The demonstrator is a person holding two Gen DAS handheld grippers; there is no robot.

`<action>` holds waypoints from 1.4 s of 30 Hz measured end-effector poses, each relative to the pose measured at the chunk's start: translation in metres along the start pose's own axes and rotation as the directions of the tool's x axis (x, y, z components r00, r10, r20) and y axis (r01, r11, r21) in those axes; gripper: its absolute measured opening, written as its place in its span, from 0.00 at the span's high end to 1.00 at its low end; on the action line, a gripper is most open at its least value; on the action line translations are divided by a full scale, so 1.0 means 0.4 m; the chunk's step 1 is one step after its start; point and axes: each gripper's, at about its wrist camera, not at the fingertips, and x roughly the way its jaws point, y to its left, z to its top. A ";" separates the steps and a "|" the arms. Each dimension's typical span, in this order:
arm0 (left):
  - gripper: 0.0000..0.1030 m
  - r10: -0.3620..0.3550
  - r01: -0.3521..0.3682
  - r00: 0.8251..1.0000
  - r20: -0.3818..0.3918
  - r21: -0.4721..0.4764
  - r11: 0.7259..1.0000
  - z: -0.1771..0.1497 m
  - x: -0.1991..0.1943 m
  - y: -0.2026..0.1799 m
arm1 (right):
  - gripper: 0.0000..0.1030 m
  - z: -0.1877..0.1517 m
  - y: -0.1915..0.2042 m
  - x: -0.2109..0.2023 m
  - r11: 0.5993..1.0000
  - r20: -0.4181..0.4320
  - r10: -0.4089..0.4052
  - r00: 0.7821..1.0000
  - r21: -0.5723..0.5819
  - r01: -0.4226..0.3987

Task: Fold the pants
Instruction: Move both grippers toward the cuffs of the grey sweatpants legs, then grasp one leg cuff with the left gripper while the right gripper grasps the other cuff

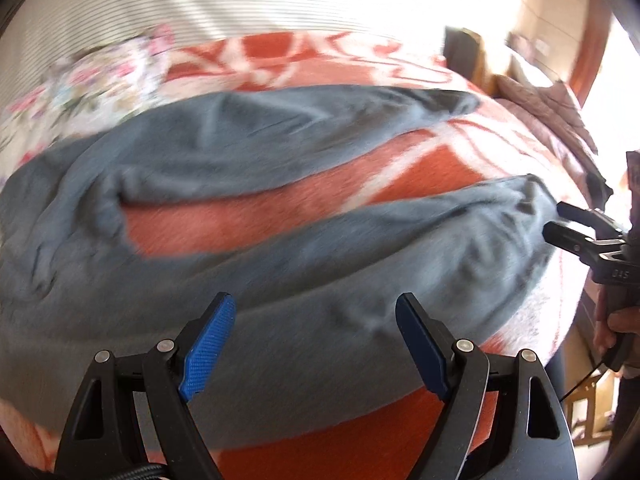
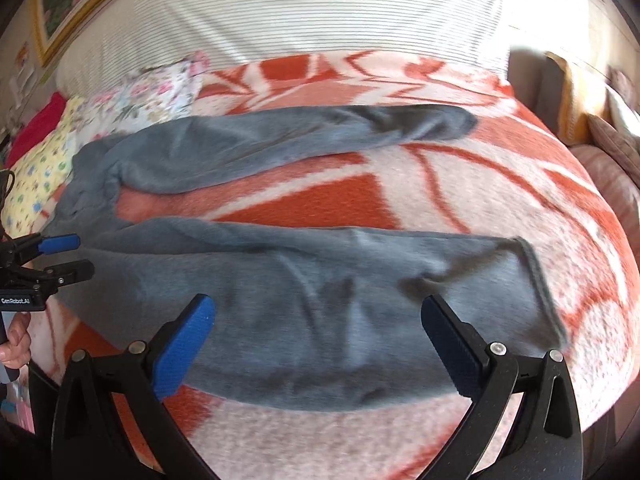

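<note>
Grey fleece pants lie spread on an orange and white patterned blanket, legs apart in a V, waist at the left. They also show in the right wrist view. My left gripper is open and empty, hovering over the near leg close to the waist. My right gripper is open and empty over the near leg, toward its cuff end. The right gripper shows at the right edge of the left wrist view, by the cuff. The left gripper shows at the left edge of the right wrist view.
The blanket covers a bed. Floral pillows and a yellow patterned pillow lie at the far left. A striped white headboard or wall is behind. A brownish quilted cover lies at the far right.
</note>
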 end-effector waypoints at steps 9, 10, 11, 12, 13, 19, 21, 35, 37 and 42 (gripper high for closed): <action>0.19 -0.117 0.121 0.993 -0.034 0.175 0.977 0.154 0.096 -0.188 | 0.00 -0.032 -0.204 -0.073 0.972 0.037 -0.122 0.992 0.206 0.112; 0.19 -0.127 0.133 0.991 -0.043 0.195 0.972 0.167 0.110 -0.209 | 0.00 -0.035 -0.221 -0.077 0.967 0.039 -0.134 0.990 0.225 0.122; 0.19 -0.141 0.150 0.988 -0.055 0.222 0.963 0.186 0.130 -0.241 | 0.00 -0.042 -0.243 -0.083 0.960 0.041 -0.141 0.989 0.248 0.127; 0.19 -0.155 0.167 0.985 -0.069 0.244 0.955 0.199 0.144 -0.266 | 0.01 -0.047 -0.264 -0.087 0.953 0.045 -0.148 0.988 0.272 0.130; 0.19 -0.169 0.185 0.982 -0.083 0.266 0.946 0.215 0.162 -0.295 | 0.02 -0.056 -0.287 -0.092 0.947 0.051 -0.154 0.987 0.293 0.133; 0.19 -0.215 0.275 0.958 -0.190 0.399 0.875 0.293 0.303 -0.488 | 0.31 -0.087 -0.384 -0.064 0.915 0.031 -0.122 0.992 0.391 0.100; 0.19 -0.215 0.299 0.947 -0.239 0.407 0.863 0.309 0.357 -0.538 | 0.39 -0.090 -0.399 -0.050 0.908 0.041 -0.081 0.996 0.415 0.056; 0.94 -0.262 0.404 0.906 -0.332 0.496 0.769 0.346 0.446 -0.761 | 0.89 -0.101 -0.424 -0.089 0.908 0.092 -0.156 0.984 0.405 0.106; 0.93 -0.222 0.378 0.914 -0.339 0.512 0.771 0.328 0.471 -0.779 | 0.89 -0.111 -0.453 -0.074 0.900 0.052 -0.143 0.988 0.423 0.108; 0.75 -0.273 0.396 0.910 -0.311 0.466 0.791 0.348 0.438 -0.735 | 0.62 -0.108 -0.461 -0.080 0.900 0.041 -0.158 0.987 0.418 0.127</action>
